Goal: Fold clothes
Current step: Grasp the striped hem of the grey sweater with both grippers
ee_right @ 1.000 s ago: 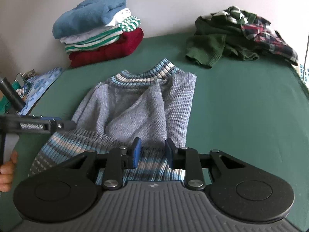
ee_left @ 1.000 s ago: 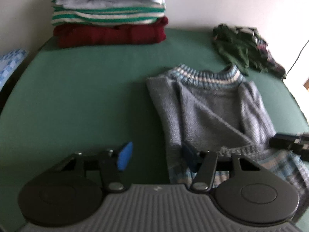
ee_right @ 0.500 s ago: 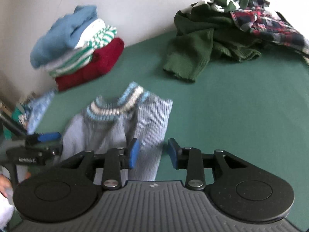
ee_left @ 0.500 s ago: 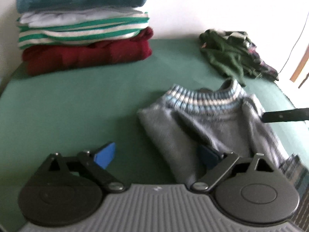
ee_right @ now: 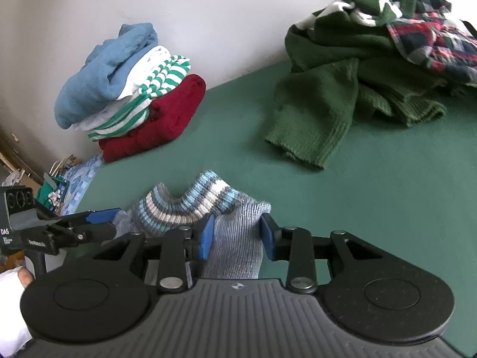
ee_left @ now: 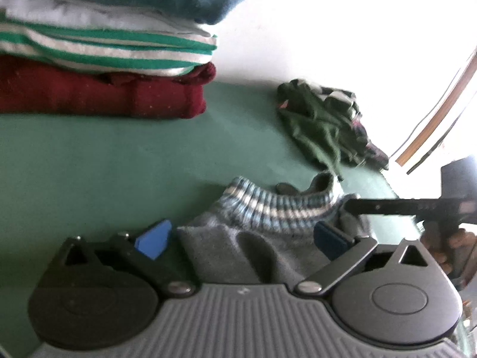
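The grey sweater (ee_right: 238,232) lies on the green table (ee_right: 372,197), its striped collar at twelve o'clock of my right claw (ee_right: 236,235), whose jaws stand apart around its shoulder edge. My left claw (ee_left: 241,238) gapes wide too. Closing shallow, I could pinch one layer and drag the fold crooked.

Both wrist views sit low, facing the folded stack (ee_left: 101,59) (ee_right: 131,89) beyond.
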{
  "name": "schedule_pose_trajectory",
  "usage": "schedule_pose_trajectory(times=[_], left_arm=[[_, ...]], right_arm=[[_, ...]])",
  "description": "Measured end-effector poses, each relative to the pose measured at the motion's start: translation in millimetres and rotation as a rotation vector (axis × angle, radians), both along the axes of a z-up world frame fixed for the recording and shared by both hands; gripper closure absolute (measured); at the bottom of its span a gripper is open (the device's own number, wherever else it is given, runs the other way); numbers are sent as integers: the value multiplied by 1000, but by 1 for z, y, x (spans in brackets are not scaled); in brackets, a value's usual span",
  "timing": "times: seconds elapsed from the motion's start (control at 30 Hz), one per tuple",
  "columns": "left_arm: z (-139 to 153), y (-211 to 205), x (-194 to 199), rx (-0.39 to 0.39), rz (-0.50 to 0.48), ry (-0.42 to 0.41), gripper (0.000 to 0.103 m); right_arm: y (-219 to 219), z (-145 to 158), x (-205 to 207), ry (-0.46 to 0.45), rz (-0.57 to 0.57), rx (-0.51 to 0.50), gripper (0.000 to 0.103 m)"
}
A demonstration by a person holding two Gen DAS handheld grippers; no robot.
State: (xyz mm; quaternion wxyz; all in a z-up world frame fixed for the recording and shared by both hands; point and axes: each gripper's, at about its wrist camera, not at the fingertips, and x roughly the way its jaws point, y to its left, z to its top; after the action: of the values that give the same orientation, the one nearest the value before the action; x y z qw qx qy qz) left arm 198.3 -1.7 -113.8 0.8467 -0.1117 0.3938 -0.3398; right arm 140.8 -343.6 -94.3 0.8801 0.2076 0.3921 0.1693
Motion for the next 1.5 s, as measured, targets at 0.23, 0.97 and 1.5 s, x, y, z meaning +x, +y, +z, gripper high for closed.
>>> schedule_pose_trajectory(times=[0.23, 0.97, 1.5], left_arm=[[-7, 18, 8, -151, 5, 72, 2], [-26, 30, 1, -349, 29, 254, 46], [-24, 25, 26, -308, 41, 257, 46]], right_arm=[[-4, -3, 6, -13, 24, 18, 67], [-18, -4, -4, 94, 82, 107, 68], [-23, -19, 18, 83, 52, 269, 68]])
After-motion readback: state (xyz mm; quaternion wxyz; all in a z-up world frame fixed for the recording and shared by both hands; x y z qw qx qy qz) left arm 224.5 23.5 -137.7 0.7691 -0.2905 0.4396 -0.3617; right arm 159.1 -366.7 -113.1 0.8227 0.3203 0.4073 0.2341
